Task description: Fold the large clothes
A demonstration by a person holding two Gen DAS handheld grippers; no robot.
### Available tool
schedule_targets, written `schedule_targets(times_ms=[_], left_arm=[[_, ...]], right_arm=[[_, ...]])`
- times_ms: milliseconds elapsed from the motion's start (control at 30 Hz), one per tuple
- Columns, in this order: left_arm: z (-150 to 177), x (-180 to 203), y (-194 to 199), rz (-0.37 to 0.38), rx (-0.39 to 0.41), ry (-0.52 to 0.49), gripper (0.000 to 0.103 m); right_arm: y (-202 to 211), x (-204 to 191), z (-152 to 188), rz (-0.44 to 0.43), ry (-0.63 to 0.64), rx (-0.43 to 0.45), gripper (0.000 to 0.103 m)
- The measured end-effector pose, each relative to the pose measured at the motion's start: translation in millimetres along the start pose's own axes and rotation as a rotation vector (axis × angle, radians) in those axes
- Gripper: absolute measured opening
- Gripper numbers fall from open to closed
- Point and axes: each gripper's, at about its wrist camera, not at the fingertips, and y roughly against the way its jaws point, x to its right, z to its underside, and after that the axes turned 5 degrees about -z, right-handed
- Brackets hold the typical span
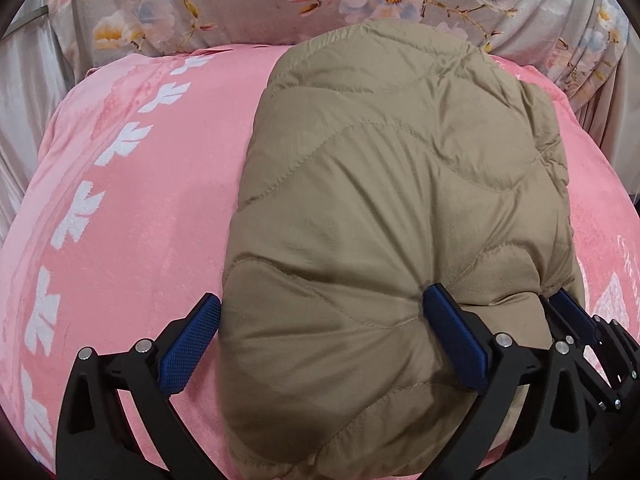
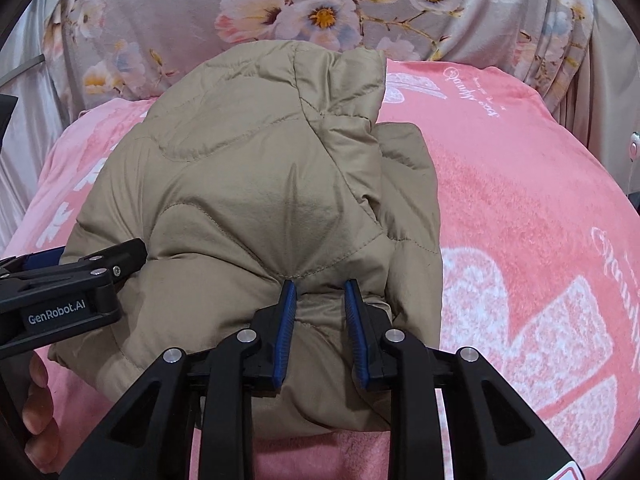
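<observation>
Khaki quilted puffer jacket (image 1: 392, 208), folded into a thick bundle, lying on a pink plush blanket (image 1: 168, 184) patterned with white leaf shapes and, in the right wrist view, white script and a large white motif. Behind the blanket, grey floral fabric (image 1: 224, 4) with pink, white and blue blossoms, draped in folds at the far right. Left gripper (image 1: 320, 340) with jaws spread wide across the near left part of the bundle: one blue pad on the pink blanket just beside the jacket's edge, the other pressed into the quilting, so not closed on anything. Right gripper (image 2: 318, 320) at the near edge of the jacket, jaws narrow and pinching a puffy ridge of the khaki fabric between the blue pads. In the right wrist view, left gripper entering from the left edge, black body marked GenRobot.AI, touching the jacket's side. Fingers of a hand (image 2: 38, 404) visible at the lower left corner there.
</observation>
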Motion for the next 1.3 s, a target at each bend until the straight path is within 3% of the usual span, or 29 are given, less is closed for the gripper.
schedule_targets(times_ms=[733,1000,1067,1100,1200,1300], left_arm=[[7,12,-6,-0.059,0.053,-0.018,0.098],[6,9,-3,-0.029,0.039,0.009,0.098],[-1,-7,-2,0.05,-0.026,0.062,0.098],[-3,-13,-2,0.075,-0.049,0.08,0.098],[-15,-36,2,0.125,-0.088,0.136,0.098],[-35,-58,6,0.133,-0.066,0.163,0.098]], right_arm=[[-3,-3,8,0.011,-0.011,0.035,0.023],[0,0,5,-0.017,-0.017,0.025,0.024],[6,5,0,-0.029,-0.013,0.003,0.028],[11,9,-4,-0.045,-0.029,-0.012,0.035],[24,31,-18,-0.098,-0.115,-0.024,0.07],[29,56,-32,-0.141,-0.186,-0.012,0.078]])
